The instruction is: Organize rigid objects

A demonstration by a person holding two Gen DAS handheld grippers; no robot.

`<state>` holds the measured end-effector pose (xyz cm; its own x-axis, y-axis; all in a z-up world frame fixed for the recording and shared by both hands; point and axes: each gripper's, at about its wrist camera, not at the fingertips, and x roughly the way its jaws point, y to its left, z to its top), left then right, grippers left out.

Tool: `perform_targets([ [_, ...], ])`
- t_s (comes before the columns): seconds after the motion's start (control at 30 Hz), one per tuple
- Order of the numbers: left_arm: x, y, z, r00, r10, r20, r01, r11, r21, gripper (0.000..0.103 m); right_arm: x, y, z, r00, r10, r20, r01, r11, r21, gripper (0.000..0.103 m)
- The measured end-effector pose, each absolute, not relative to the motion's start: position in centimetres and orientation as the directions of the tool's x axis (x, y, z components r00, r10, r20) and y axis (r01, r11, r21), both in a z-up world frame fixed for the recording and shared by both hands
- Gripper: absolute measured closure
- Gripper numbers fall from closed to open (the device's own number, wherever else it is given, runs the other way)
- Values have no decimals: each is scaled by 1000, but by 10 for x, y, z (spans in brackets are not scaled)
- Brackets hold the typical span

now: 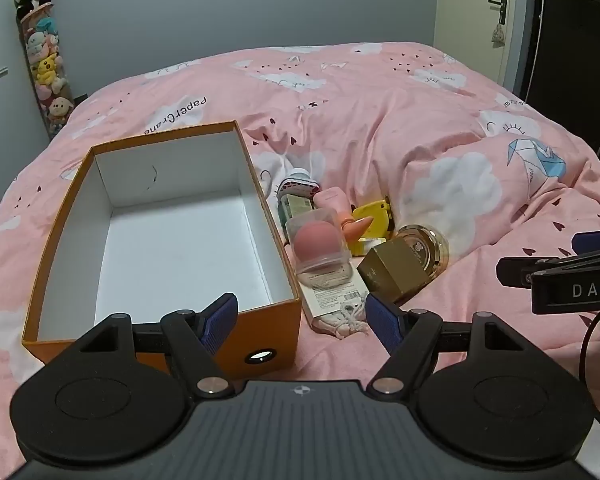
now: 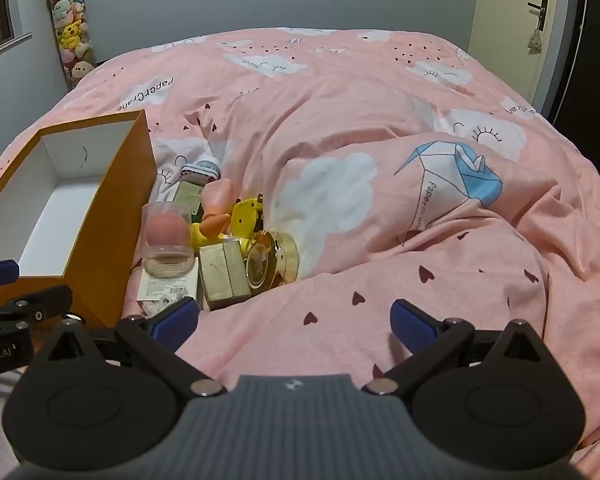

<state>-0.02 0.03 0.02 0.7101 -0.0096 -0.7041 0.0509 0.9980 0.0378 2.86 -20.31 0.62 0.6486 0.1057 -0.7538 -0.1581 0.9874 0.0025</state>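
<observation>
An open orange box (image 1: 60,232) with a white inside lies on the pink bed; it also shows in the right wrist view (image 2: 112,216). Right of it lies a pile: a clear case with a pink sponge (image 1: 318,244) (image 2: 167,236), a gold box (image 1: 394,272) (image 2: 222,276), a round gold jar (image 1: 428,248) (image 2: 274,262), a yellow item (image 1: 370,220) (image 2: 248,216), a pink bottle (image 1: 334,200) and a flat white packet (image 1: 332,300). My left gripper (image 1: 300,320) is open and empty at the box's near right corner. My right gripper (image 2: 294,320) is open and empty over bare quilt, right of the pile.
The pink quilt (image 2: 420,200) is rumpled, with a raised fold right of the pile. A tall tube of plush toys (image 1: 44,64) stands in the far left corner. A door (image 2: 512,20) is at the far right. The right gripper's side shows in the left wrist view (image 1: 560,272).
</observation>
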Motion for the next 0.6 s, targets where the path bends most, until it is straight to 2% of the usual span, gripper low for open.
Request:
perform_targets([
  [0.6, 0, 0, 0, 707, -8, -707, 50, 998, 40, 17, 29, -203, 6, 647, 108, -755, -157, 988, 6, 3],
])
